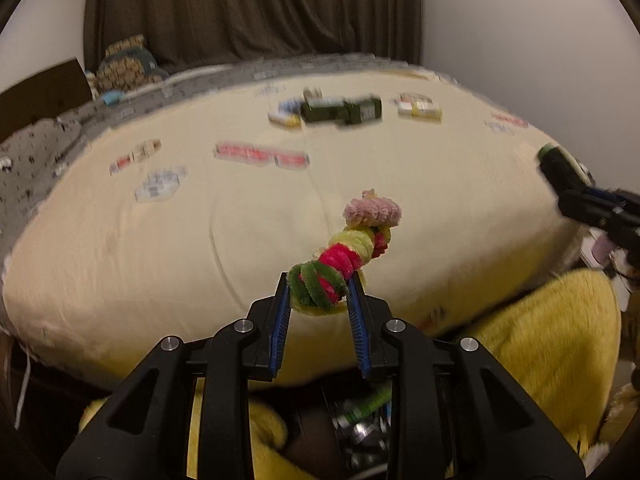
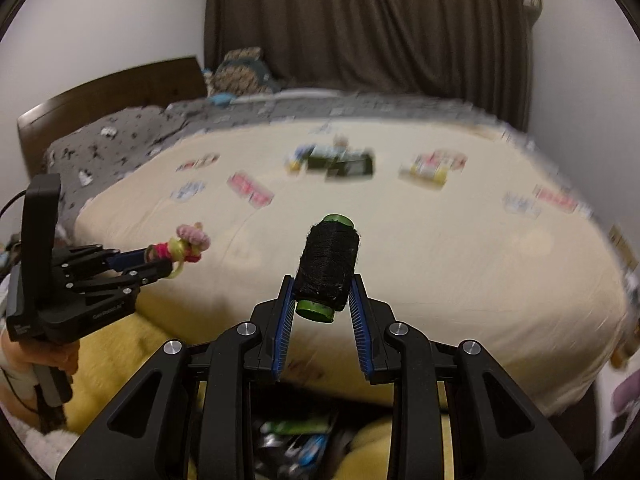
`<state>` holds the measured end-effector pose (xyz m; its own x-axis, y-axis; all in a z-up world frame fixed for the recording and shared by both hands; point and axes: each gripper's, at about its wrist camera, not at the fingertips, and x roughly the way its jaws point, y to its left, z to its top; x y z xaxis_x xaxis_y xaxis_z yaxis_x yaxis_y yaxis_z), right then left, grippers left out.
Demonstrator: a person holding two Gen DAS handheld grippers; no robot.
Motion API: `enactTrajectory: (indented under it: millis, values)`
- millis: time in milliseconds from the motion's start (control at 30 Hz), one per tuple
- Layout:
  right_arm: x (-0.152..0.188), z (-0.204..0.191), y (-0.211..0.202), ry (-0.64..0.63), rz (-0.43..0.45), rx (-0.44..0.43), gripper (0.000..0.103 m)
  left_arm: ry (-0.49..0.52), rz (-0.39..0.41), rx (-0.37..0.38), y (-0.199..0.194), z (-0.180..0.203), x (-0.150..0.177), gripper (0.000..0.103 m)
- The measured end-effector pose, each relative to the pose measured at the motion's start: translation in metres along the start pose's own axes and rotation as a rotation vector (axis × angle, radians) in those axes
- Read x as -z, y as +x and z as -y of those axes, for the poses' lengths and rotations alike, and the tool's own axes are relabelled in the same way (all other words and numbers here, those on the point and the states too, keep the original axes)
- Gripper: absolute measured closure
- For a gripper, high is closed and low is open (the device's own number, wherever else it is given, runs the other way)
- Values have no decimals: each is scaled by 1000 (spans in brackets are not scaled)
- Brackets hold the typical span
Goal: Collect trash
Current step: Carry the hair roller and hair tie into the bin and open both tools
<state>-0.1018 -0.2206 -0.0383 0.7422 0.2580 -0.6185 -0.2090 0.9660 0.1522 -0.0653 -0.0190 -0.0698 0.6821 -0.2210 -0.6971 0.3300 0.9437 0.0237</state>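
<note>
My left gripper (image 1: 318,286) is shut on a twisted bundle of fuzzy pipe cleaners (image 1: 348,252), green, red, yellow and pink, held above the bed's near edge. It also shows in the right wrist view (image 2: 180,246) at the left. My right gripper (image 2: 322,286) is shut on a spool of black thread (image 2: 328,264) with green ends, held over the cream bedspread (image 2: 440,280). That spool shows at the right edge of the left wrist view (image 1: 558,166). Several wrappers and small packets (image 1: 340,110) lie blurred on the far part of the bed.
A yellow fleece blanket (image 1: 552,340) hangs at the bed's near side. Below both grippers lies an open container with packets inside (image 2: 296,440). A grey patterned sheet (image 2: 120,136), a wooden headboard (image 2: 120,88) and dark curtains (image 2: 360,20) stand behind.
</note>
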Motion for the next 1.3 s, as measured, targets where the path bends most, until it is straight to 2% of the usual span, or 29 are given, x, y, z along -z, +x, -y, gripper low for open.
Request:
enactTrajectory:
  millis: [167,300,467,667,800,933,1000,1067,1133,1300]
  values:
    - [35,-17,29,30,-140,-81,74,8,-99,50,13,7,36,77]
    - [55,-25,47,36,-218,-97,75,15,-181,85,33,15,61,77]
    - [77,-26,74,62,-326,-122,75,27,-249,97,56,21,78,77]
    - [98,-25,105,90,-446,-106,75,30,-363,120,93,26,99,77]
    - [104,-23,117,106,-479,-94,74,15,-415,121,113,25,106,77]
    - [108,-22,123,124,-493,-87,73,2,-426,106,123,22,104,74]
    - [106,-20,127,132,-494,-86,72,-3,-431,106,124,21,108,69]
    - [107,-17,127,147,-488,-90,60,-6,-434,111,123,20,109,65]
    - [105,-12,124,157,-477,-85,53,-11,-435,114,123,21,112,62]
    - [97,-7,114,162,-431,-60,48,-15,-404,87,112,12,102,53]
